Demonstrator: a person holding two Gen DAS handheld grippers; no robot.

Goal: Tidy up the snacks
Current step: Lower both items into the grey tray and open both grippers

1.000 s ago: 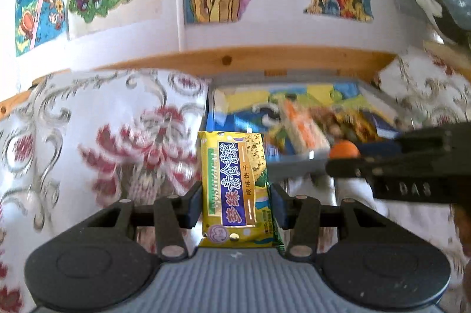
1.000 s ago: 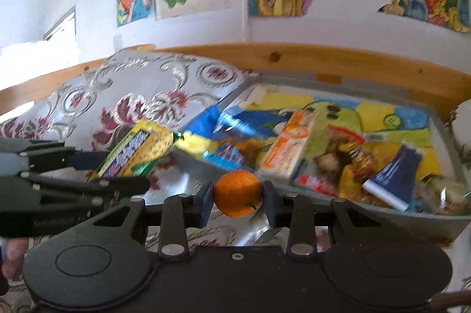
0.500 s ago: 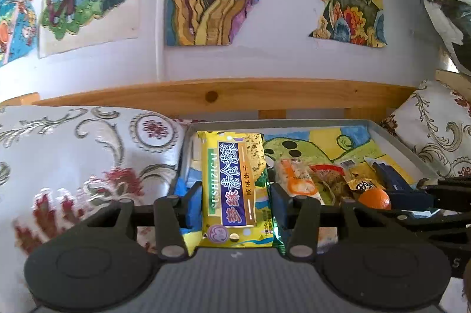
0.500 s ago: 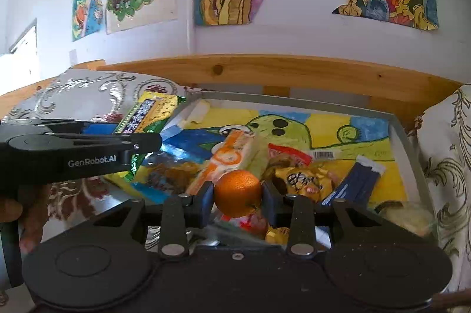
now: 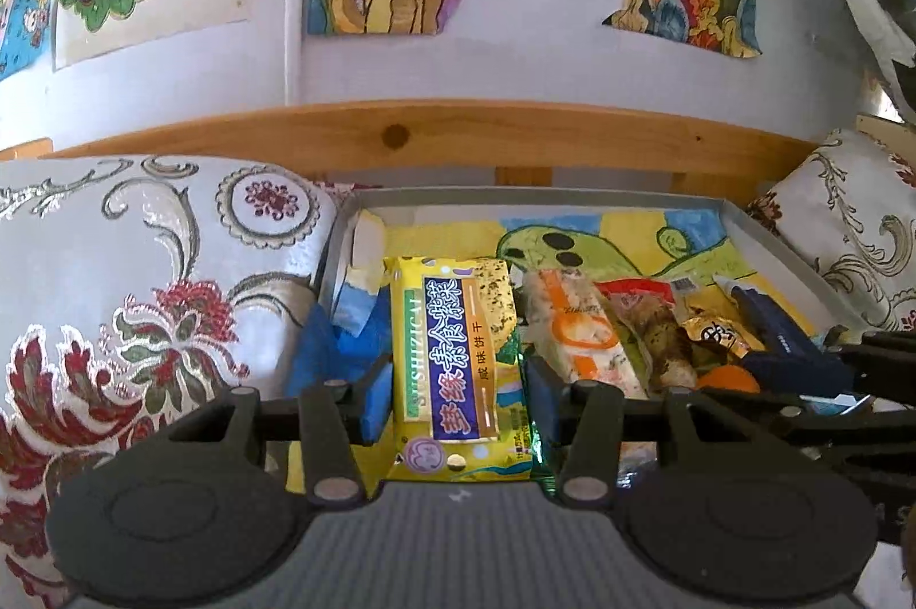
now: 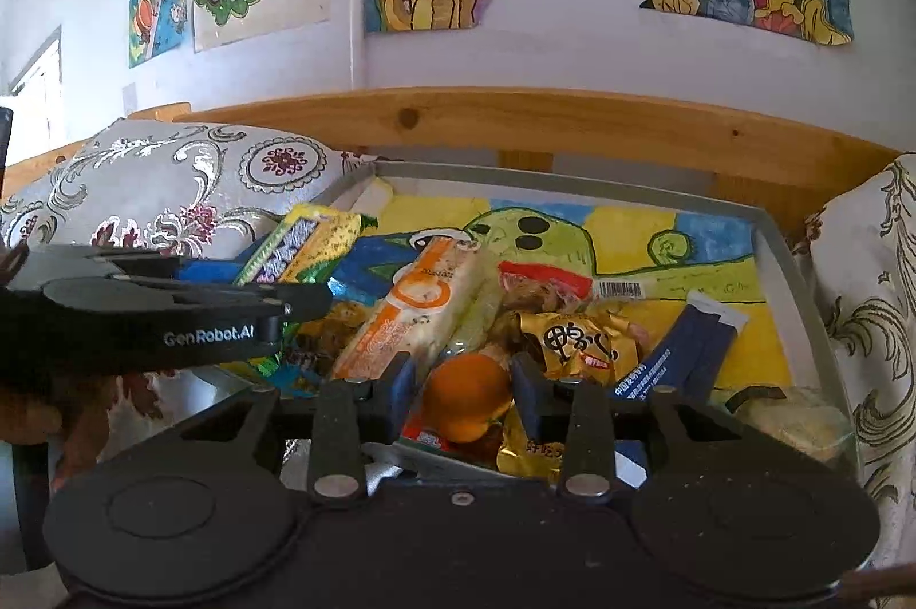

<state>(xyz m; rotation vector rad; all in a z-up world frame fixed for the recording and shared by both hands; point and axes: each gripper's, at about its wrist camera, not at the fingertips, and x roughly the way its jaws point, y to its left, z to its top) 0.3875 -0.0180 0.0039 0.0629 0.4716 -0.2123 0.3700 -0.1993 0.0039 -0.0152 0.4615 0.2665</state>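
Both grippers have come forward over the tray (image 5: 767, 242) since the earlier frames, when they hung short of its near edge above the patterned cushion (image 5: 143, 265). In the left gripper (image 5: 458, 388) the yellow cracker packet (image 5: 458, 357) stands upright, pinched between the two blue pads, now above the tray's near left corner. In the right gripper (image 6: 461, 391) the small orange (image 6: 466, 397) sits between the pads, but those pads look drawn back a little from the fruit; I cannot tell whether they still press it or have begun to let it go. It hangs low over the near edge of the tray, just above a red-and-white wrapper.

Around these two, the tray already carries a good heap: an orange-and-white bar (image 6: 423, 305) lying diagonally, a gold foil packet (image 6: 578, 340), a dark blue sachet (image 6: 681, 351) toward the right wall, and a clear wrapped snack beneath a red label. The painted green figure on the tray floor shows bare toward the far edge.

By my reading the sorting is well on: most snacks are gathered, and these two are at the point of being set down. What remains is releasing the packet and the orange among the others; no loose snack shows on the cushions.
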